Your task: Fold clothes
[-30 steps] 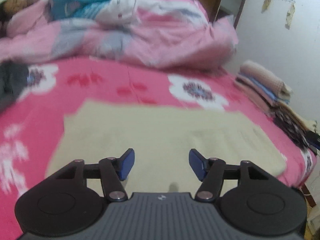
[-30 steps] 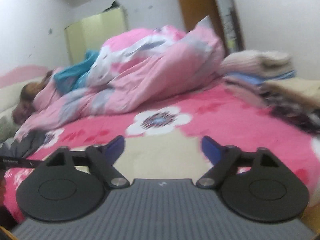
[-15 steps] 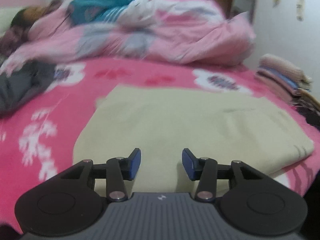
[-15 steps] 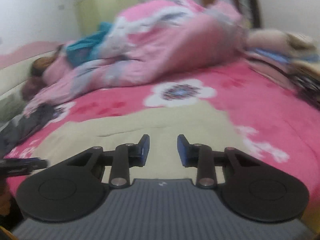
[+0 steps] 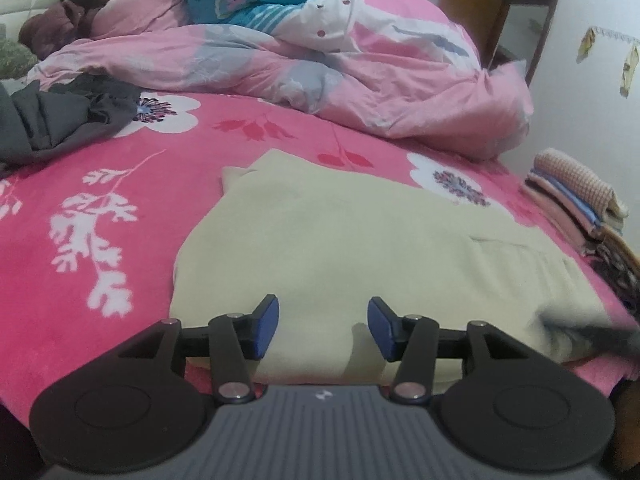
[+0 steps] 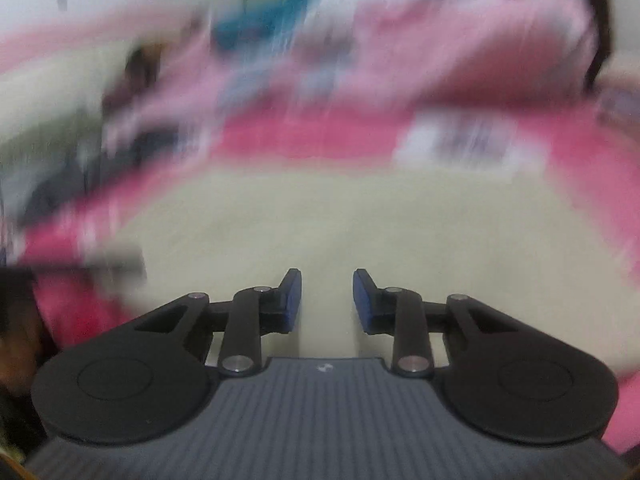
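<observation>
Both grippers, left [image 5: 323,322] and right [image 6: 327,296], gape empty over the cream sweater [image 5: 360,248], lying flattened, apparently part-folded, on the pink bedspread [image 5: 100,208]; a folded pile [image 5: 576,204] sits nearby, dark clothes [image 5: 60,120] unfolded.

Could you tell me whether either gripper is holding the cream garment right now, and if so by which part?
Nothing is held: the left gripper and right gripper are both open above the cream garment.

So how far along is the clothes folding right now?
Done: a folded stack sits at the bed's right edge. In hand: the cream garment lies flat; both the left tongs and right tongs are open over its near edge, gripping nothing. Left: folding it, then the dark clothes.
</observation>
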`<action>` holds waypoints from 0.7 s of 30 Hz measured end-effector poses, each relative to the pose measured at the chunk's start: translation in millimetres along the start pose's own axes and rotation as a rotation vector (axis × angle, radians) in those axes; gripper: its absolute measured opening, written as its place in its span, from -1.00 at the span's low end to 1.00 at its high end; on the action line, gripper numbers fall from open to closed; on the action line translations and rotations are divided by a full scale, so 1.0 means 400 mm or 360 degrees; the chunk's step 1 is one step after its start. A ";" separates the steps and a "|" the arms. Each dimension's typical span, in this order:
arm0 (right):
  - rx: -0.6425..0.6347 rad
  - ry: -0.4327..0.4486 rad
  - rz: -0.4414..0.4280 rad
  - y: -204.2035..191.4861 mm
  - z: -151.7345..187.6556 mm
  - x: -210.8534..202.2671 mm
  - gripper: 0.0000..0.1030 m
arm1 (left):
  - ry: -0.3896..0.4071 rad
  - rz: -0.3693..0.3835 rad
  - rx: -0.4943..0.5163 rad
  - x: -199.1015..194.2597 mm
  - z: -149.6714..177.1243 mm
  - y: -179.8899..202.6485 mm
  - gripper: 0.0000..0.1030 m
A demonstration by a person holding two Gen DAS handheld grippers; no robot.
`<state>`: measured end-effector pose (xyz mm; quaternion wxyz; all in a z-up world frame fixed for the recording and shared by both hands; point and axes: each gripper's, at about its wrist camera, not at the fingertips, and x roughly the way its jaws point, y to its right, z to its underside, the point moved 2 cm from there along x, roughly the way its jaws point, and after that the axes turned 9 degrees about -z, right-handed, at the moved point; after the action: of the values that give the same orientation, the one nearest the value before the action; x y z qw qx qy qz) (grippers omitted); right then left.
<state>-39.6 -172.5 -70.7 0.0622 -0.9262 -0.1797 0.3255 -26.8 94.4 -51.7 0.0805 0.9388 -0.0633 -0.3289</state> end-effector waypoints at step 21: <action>-0.0111 0.0053 -0.0179 -0.010 0.008 -0.044 -0.44 | 0.0068 -0.0128 0.0467 0.133 -0.033 0.213 0.17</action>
<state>-55.3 -175.5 -61.9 0.0509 -0.9216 -0.2417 0.2995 17.2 3.2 -57.3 -0.0695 0.9490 -0.0713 -0.2990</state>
